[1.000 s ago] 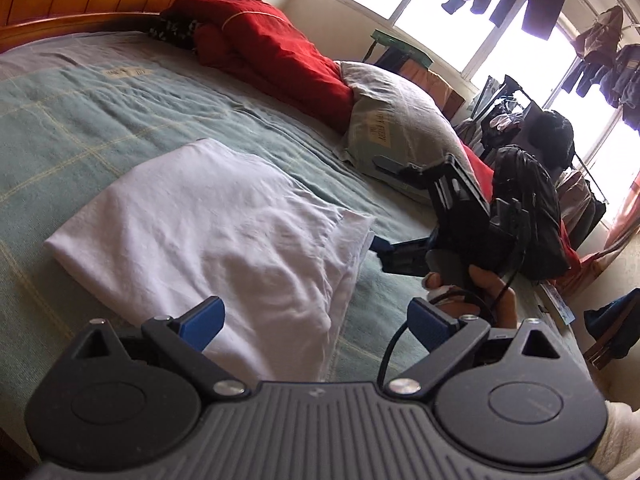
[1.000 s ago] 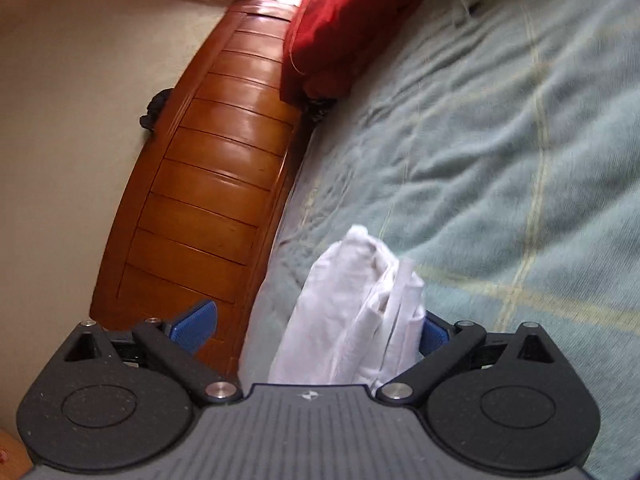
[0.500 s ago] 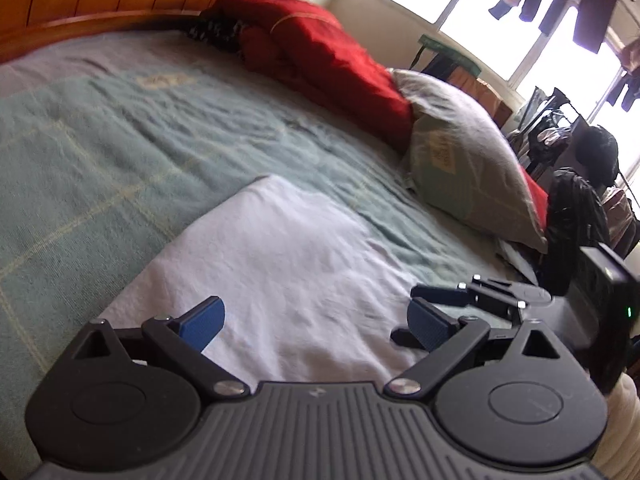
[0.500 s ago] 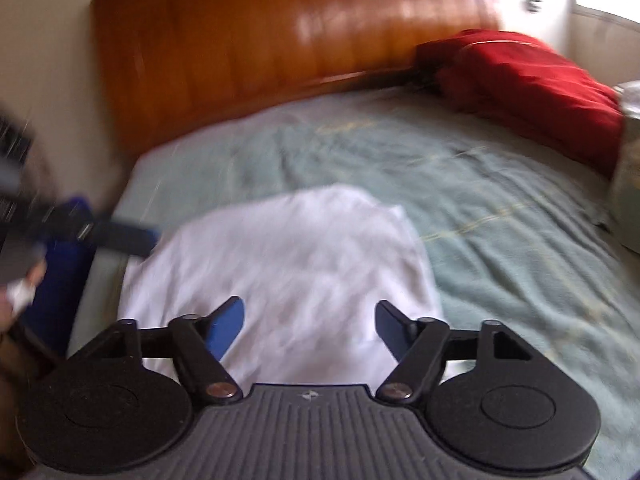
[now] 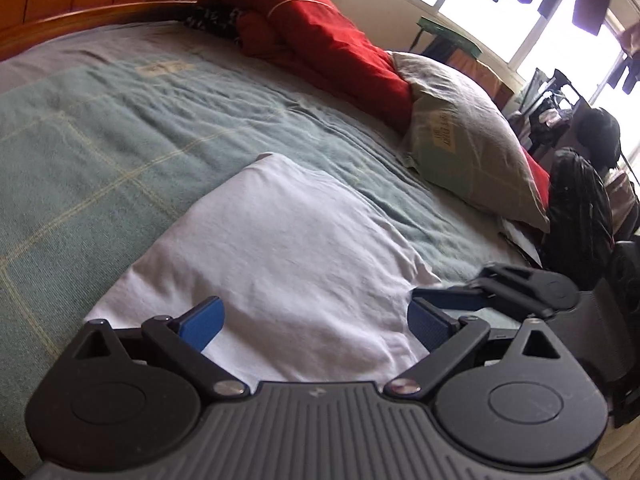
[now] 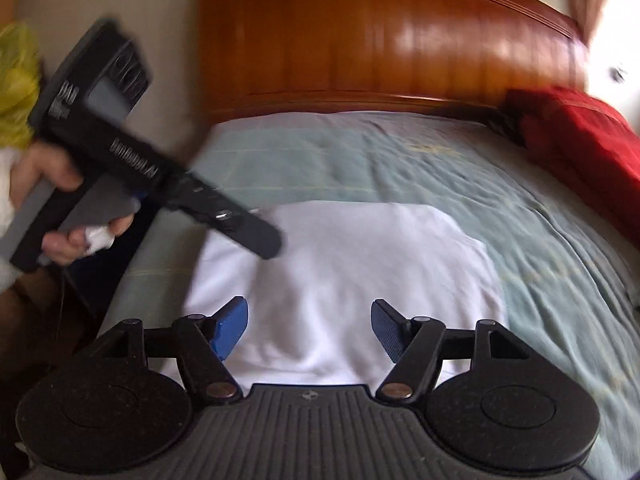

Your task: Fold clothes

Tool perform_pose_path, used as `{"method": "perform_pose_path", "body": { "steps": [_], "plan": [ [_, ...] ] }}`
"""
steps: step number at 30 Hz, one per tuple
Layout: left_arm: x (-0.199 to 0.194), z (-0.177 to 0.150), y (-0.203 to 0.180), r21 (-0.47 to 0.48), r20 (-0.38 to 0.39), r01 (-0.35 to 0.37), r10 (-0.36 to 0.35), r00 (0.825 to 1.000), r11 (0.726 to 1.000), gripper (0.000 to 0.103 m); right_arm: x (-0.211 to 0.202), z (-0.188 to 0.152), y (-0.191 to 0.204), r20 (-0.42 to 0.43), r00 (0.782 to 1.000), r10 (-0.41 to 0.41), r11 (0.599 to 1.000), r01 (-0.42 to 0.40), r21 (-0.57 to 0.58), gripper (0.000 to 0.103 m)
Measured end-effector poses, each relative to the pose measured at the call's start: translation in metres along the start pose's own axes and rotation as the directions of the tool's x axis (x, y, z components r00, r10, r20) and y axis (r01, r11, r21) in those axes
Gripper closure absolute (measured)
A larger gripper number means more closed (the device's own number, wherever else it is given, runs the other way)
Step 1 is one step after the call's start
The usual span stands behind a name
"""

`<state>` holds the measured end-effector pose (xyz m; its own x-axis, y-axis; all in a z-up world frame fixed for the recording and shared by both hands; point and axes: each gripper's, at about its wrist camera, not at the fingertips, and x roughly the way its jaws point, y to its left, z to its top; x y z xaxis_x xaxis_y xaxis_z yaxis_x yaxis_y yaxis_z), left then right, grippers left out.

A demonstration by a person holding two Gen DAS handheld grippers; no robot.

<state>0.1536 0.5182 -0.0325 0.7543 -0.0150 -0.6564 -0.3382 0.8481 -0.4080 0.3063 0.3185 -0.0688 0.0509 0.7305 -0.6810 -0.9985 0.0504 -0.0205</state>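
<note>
Now the white garment (image 6: 344, 280) is seen lying flat as a folded rectangle on the green blanket (image 5: 120, 128), released by the right hand-held gripper (image 6: 310, 330); both it and the left hand-held gripper (image 5: 316, 322) are spread, empty, so this fold looks complete.

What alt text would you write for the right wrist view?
A folded white cloth lies on a green blanket, between the open right gripper's blue fingers. The left gripper reaches over it; wooden headboard behind.

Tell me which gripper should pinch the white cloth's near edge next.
Probably right: the right gripper hangs open, centred over the white cloth and its near edge, while the left gripper reaches in from the side.
</note>
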Motion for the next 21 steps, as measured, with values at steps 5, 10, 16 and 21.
{"method": "perform_pose_path", "body": {
  "steps": [5, 10, 16, 21],
  "plan": [
    [-0.012, -0.007, 0.003, 0.011, -0.004, 0.004, -0.004, 1.000, 1.000, 0.006, -0.003, -0.005, 0.030, -0.003, 1.000, 0.016, 0.997, -0.016, -0.082, 0.029],
    [0.000, 0.014, 0.001, 0.009, 0.023, 0.054, -0.054, 0.998, 0.999, 0.006, -0.024, 0.016, 0.020, 0.043, 0.999, 0.032, 0.999, -0.031, -0.021, 0.029],
    [0.054, 0.058, 0.002, -0.048, 0.028, 0.121, -0.119, 0.992, 0.992, 0.006, -0.022, 0.024, -0.006, 0.084, 0.996, -0.020, 0.989, 0.007, 0.148, 0.029],
    [0.098, 0.057, 0.035, -0.158, -0.014, 0.045, -0.047, 0.999, 0.986, 0.013, -0.029, 0.005, -0.016, 0.088, 0.996, -0.033, 0.973, 0.012, 0.230, 0.029]
  ]
}}
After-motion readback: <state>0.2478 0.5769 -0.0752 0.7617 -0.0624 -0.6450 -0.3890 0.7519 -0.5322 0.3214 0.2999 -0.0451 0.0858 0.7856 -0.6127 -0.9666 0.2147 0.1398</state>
